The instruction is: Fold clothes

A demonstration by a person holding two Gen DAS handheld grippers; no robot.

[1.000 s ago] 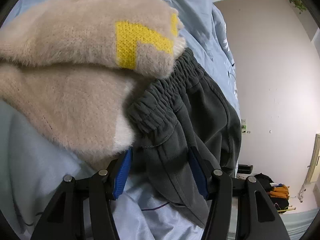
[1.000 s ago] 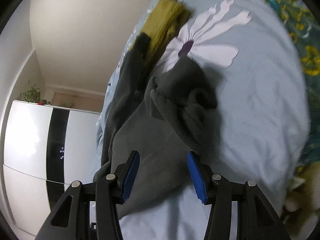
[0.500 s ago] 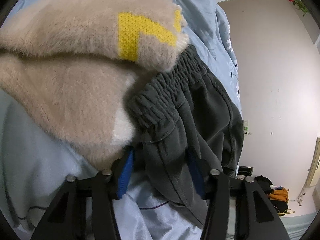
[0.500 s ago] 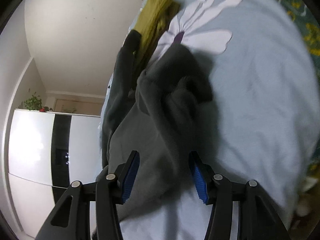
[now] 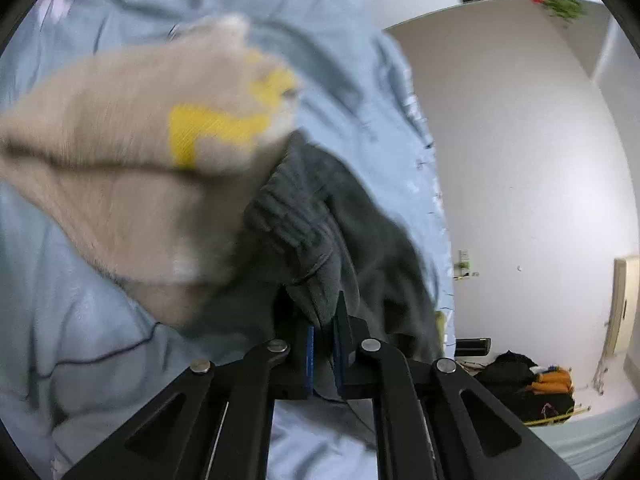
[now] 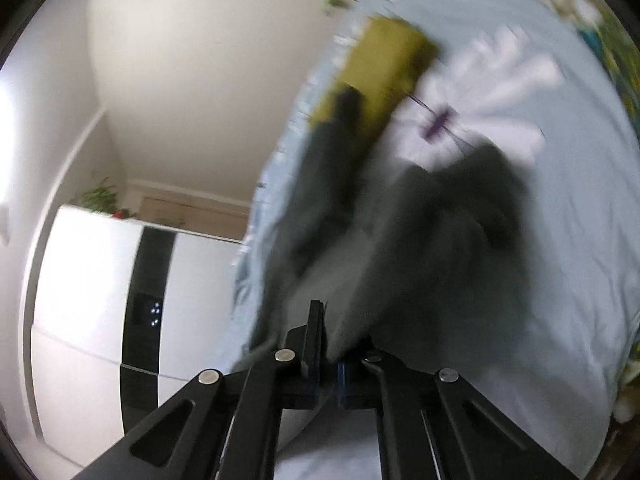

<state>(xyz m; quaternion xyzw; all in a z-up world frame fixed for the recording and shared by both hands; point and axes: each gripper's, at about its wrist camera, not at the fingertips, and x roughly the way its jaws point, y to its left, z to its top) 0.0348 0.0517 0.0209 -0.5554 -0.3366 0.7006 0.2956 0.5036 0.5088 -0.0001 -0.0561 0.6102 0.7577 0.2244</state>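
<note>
1. Changed since a second ago: both grippers stood open astride the dark grey trousers (image 5: 348,216); the jaws of each have just been closing, and grey cloth is now pinched between the blue pads of both.
2. Left gripper (image 5: 322,338): clamped on a fold of the trousers just below the gathered elastic waistband (image 5: 288,216). Cloth is drawn up into a peak at the pads, so the waist end appears to be lifting off the bed.
3. Right gripper (image 6: 330,354): clamped on grey fabric of the same garment (image 6: 420,264), at what looks like the far, leg end; motion blur hides the exact edge held.
4. Trousers, position: lying along the edge of the pale blue bedsheet (image 5: 100,360), rumpled and bunched, one end in each gripper. Not yet flat, no crease made.
5. Beige fuzzy sweater (image 5: 120,184) with yellow patch (image 5: 216,132): beside the trousers, its edge overlapping the waistband. It is loosely heaped; unfolded, as far as shows.
6. Olive-yellow garment (image 6: 384,68): on the sheet by the white flower print (image 6: 492,96), touching the dark cloth at its lower end. Its state cannot be told through the blur.
7. Progress, judged: early. Done: both grasps on the trousers. Left: lift and stretch them, lay them straight, fold them; then the sweater and any other piece.
</note>
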